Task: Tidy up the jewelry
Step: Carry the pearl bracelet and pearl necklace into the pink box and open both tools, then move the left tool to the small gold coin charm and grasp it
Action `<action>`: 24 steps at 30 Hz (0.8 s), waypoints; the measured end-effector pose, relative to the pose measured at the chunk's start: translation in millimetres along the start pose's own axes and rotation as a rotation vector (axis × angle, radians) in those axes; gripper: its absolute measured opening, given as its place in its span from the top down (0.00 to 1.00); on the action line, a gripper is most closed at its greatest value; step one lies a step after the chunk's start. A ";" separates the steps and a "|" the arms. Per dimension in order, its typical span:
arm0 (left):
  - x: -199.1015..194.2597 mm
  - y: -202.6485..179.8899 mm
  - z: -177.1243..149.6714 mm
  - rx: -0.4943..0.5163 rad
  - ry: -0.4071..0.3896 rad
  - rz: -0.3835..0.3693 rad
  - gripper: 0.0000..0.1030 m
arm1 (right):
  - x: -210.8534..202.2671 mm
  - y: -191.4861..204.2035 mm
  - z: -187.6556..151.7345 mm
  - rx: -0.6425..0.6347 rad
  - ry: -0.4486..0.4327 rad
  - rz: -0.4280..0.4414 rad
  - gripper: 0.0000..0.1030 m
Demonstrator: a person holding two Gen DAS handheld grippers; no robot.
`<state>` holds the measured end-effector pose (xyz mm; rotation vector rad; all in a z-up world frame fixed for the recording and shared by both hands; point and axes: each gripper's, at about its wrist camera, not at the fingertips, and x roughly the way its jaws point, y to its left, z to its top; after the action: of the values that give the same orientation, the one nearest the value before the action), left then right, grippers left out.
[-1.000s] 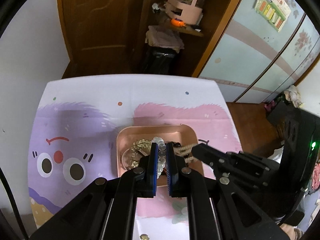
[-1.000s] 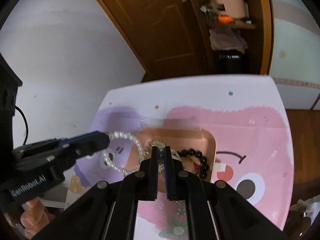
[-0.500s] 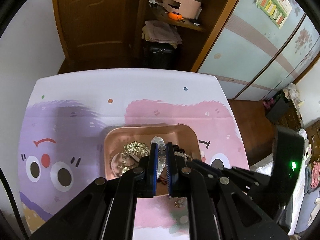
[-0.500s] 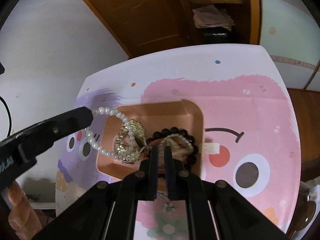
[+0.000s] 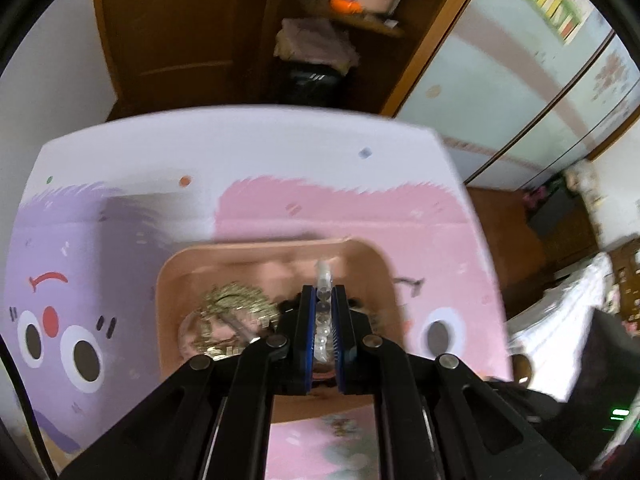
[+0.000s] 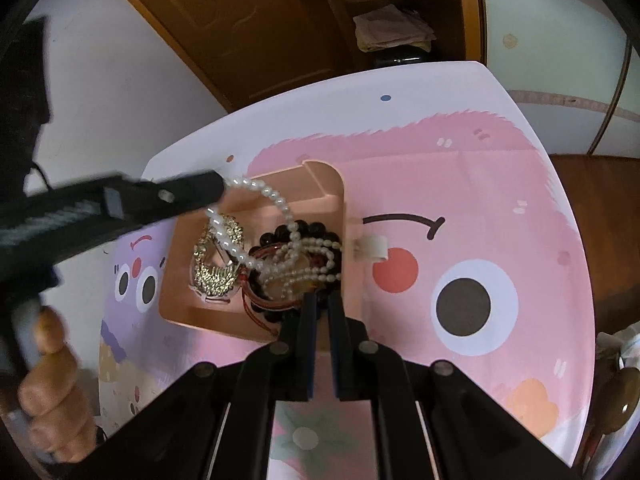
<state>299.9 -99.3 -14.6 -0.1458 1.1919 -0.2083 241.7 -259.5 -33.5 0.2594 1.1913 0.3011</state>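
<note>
Left wrist view is blurred: left tongs [image 5: 324, 300] grip the pearl bracelet [image 6: 256, 192]; right tongs [image 6: 323, 304] closed, empty.

We see the left gripper [image 6: 218, 188] pinching a pearl bracelet [image 6: 256, 216] that droops into the pink tray [image 6: 340, 216] on the bench [image 6: 480, 200]. Our right gripper [image 6: 322, 300], jaws nearly together, hangs over the dark bead bracelet [image 6: 304, 228].
</note>
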 end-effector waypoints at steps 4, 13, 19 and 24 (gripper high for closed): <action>12.5 11.0 -9.5 0.013 0.032 0.093 0.70 | -3.1 4.6 -4.6 -0.028 -0.005 -0.016 0.94; -21.4 24.4 -29.8 0.055 -0.021 0.130 0.44 | -21.9 16.4 -22.0 -0.085 -0.017 0.022 0.81; -52.1 34.4 -52.0 0.049 -0.056 0.131 0.39 | -34.7 22.9 -36.1 -0.114 -0.035 0.032 0.74; -73.4 39.3 -82.6 0.057 -0.076 0.137 0.37 | -42.5 28.5 -52.9 -0.138 -0.038 0.039 0.74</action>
<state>200.3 -44.0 13.0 -0.0218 1.1147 -0.1156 175.2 -246.3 -5.0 0.1677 1.1232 0.4095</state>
